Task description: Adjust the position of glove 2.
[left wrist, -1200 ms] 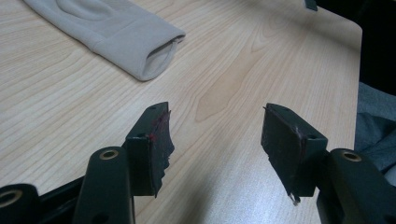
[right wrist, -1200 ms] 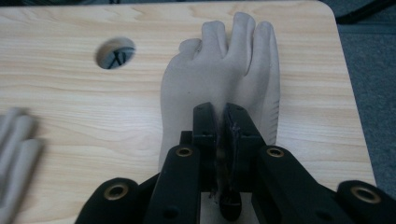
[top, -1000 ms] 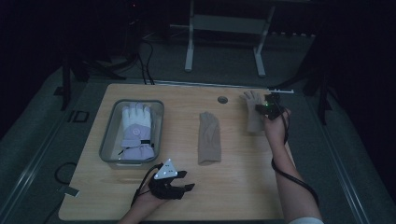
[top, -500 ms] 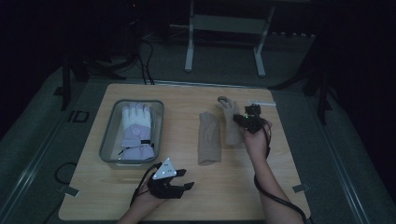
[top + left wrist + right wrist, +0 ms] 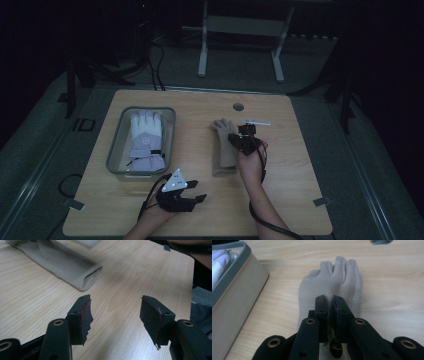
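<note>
a white-and-lilac padded glove (image 5: 145,141) already lies in the clear plastic bin (image 5: 116,159) at nine o'clock. the right gripper (image 5: 243,140), jaws pinched together on a beige knit glove (image 5: 223,146), seems to be laying it at table centre, so binning it looks undone. the left gripper (image 5: 181,198) rests spread and empty at six o'clock.

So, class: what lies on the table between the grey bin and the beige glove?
Nothing: the high view shows bare wood between the grey bin and the beige glove; the right gripper view agrees.

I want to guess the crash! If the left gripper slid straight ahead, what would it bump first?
Probably nothing: the open left gripper points at bare light wooden table. The beige fabric glove's cuff lies slightly aside.
</note>
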